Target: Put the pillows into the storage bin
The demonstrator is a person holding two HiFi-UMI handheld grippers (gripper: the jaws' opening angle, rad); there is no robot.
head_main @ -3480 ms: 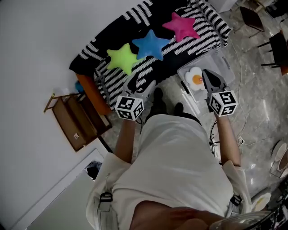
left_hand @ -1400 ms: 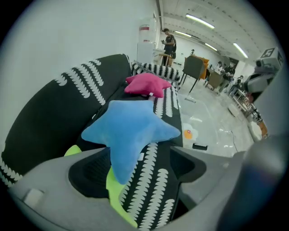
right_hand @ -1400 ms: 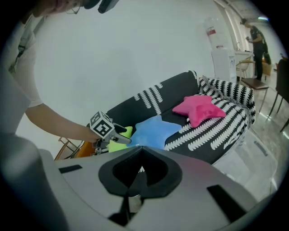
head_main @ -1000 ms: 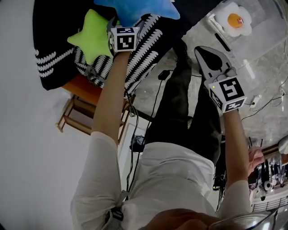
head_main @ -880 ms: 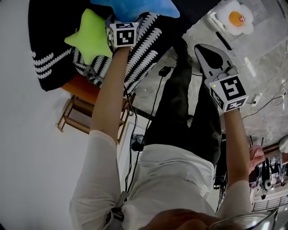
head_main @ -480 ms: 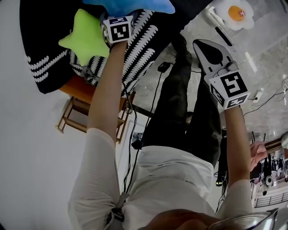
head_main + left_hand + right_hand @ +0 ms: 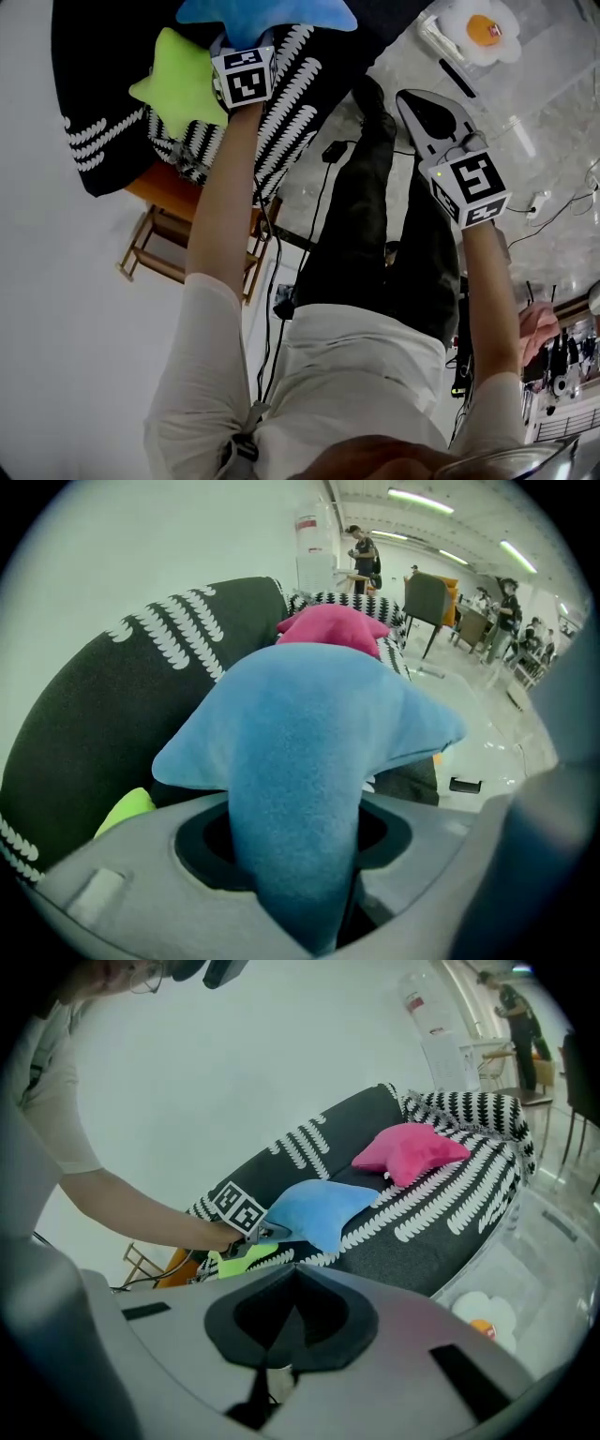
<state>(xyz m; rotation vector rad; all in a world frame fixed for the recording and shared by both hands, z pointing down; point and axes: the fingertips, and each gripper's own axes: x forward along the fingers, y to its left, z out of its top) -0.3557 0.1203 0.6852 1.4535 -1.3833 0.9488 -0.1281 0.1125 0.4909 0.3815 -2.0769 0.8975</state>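
Observation:
The blue star pillow [image 7: 272, 11] lies on the black-and-white sofa [image 7: 300, 84], between the green star pillow [image 7: 178, 80] and the pink one [image 7: 333, 630]. My left gripper [image 7: 230, 45] has just been closing, and its jaws now pinch one point of the blue star pillow [image 7: 300, 761]. My right gripper [image 7: 412, 98] hangs over the floor by the person's legs, shut, with nothing in it. In the right gripper view its tips [image 7: 292, 1274] meet, and the left gripper [image 7: 267, 1232] shows at the blue star pillow [image 7: 314, 1208]. A fried-egg pillow [image 7: 483, 28] lies in the clear storage bin [image 7: 539, 103].
A wooden side table [image 7: 164, 239] stands at the sofa's left end. Black cables [image 7: 328, 178] run over the marble floor beside the person's legs [image 7: 375, 216]. Far off in the left gripper view are chairs [image 7: 427, 597] and people.
Both grippers first hung near the body. The left arm reached out to the sofa; its jaws closed on the blue pillow's point and drew back a little. The right gripper barely shifted.

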